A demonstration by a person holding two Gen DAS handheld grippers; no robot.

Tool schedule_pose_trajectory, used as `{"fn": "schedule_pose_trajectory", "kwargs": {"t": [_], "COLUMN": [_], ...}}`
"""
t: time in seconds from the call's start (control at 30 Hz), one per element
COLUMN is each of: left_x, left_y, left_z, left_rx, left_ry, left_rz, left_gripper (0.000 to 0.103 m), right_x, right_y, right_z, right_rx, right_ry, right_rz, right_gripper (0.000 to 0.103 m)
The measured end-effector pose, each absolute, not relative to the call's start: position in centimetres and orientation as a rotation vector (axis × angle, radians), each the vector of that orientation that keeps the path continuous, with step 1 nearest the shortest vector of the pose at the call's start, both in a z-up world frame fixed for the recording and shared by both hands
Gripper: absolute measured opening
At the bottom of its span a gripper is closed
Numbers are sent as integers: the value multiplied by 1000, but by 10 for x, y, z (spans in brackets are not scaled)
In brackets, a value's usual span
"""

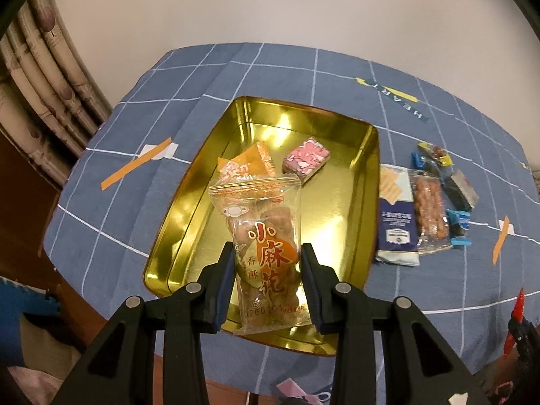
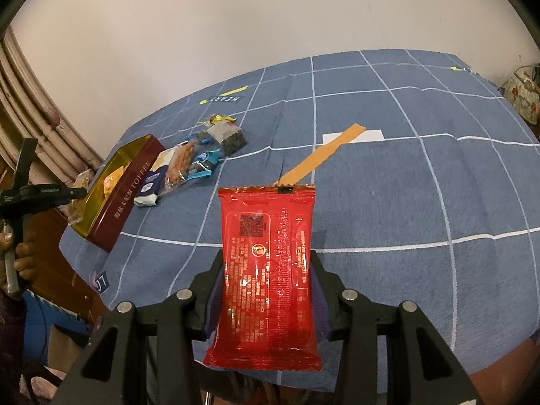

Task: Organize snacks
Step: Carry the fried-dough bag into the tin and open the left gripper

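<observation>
Snacks sit light, soft and slippery in crinkly film, best pinched across the middle. Over the gold tin on the bench, the left claw clamps the clear twist-snack packet by its sides. The right claw likewise squeezes the red packet, well apart from the tin.

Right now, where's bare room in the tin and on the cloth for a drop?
Free: the gold tin's near floor, this side of the orange packet and pink-white packet. Also the blue checked tablecloth right of the orange tape strip. Crowded: the tin's far half, and the wrapped-snack cluster just right of the tin.
</observation>
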State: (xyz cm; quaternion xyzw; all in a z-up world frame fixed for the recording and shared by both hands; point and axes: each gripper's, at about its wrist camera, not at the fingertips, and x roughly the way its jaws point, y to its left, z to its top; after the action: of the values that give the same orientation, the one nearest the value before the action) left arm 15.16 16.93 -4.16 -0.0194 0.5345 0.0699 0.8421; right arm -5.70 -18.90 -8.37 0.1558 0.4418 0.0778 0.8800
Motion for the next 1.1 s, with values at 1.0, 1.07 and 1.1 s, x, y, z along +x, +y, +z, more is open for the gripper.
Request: {"fn": "schedule_pose_trajectory", "kwargs": {"t": [1.0,1.07,1.1], "left_x": [176,177,177], "left_y": [184,183,182], "left_z": [-84,-86,-87], "left_rx": [2,6,6], "left_ry": [1203,1205,1207], "left_rz": [157,154,151], "left_gripper": [34,34,34], "right_x": [-55,-54,-54], "right_y": [-190,-190,-191], "right_z": [-93,-94,-94], "right_rx": [324,323,323], "right_ry": [939,942,944], "right_rz": [166,166,167], "right_gripper": [45,45,45]}}
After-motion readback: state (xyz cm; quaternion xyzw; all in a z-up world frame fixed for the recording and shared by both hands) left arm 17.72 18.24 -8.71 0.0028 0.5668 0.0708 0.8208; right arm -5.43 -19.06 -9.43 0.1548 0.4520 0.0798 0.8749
